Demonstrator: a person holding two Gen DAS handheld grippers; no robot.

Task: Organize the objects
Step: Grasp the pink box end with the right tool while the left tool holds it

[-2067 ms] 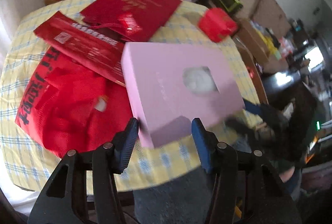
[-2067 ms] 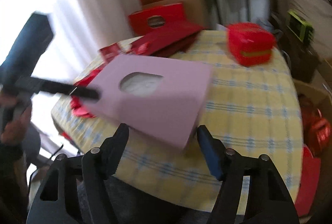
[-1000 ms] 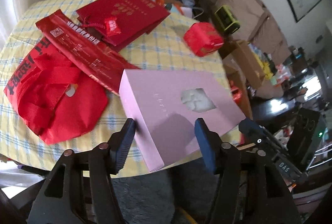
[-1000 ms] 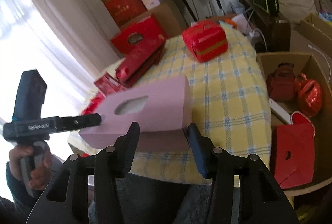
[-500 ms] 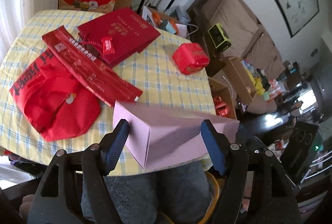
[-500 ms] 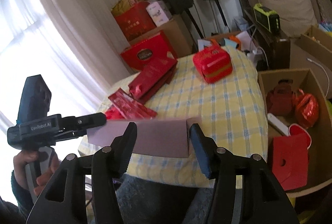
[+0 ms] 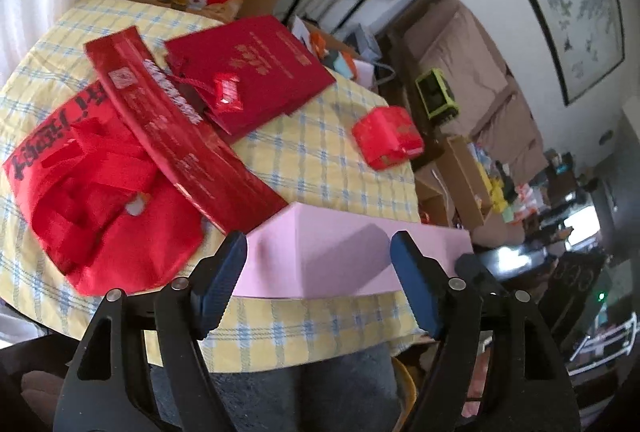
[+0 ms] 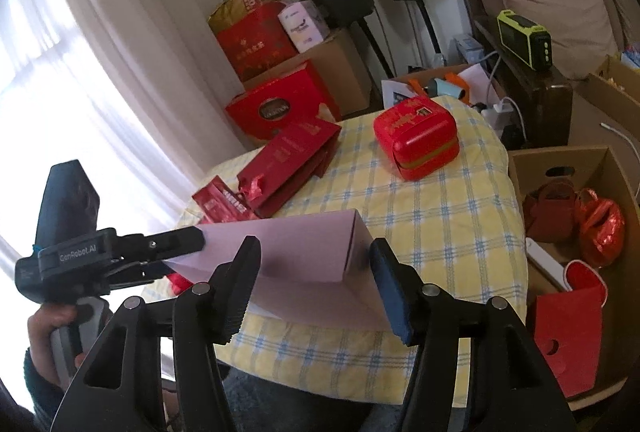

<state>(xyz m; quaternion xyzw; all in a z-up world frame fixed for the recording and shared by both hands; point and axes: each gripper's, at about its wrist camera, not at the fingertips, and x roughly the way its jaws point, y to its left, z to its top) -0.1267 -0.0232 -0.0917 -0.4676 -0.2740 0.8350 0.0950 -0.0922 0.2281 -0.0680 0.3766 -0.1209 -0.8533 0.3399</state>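
A flat pink box (image 7: 344, 252) hangs above the near edge of the checked table (image 7: 320, 168), seen almost edge-on. My left gripper (image 7: 318, 246) has one corner of the box between its blue pads. Its jaws are opening, with a pad on each side face. In the right wrist view the same box (image 8: 300, 248) sits between the pads of my right gripper (image 8: 315, 248), underside showing. One of the left gripper's fingers (image 8: 172, 242) reaches the box's far end there. A red tin (image 8: 416, 140) stands further back.
On the cloth lie a red fabric bag (image 7: 100, 192), a long red packet (image 7: 180, 128) and a dark red paper bag (image 7: 256, 76). A cardboard box (image 8: 560, 160) with red bags stands on the floor to the right. Cartons are stacked behind the table.
The pink box has come up off the table and tipped from face-up to edge-on. Both grippers drew back and rose with it, and their jaws stand wider.
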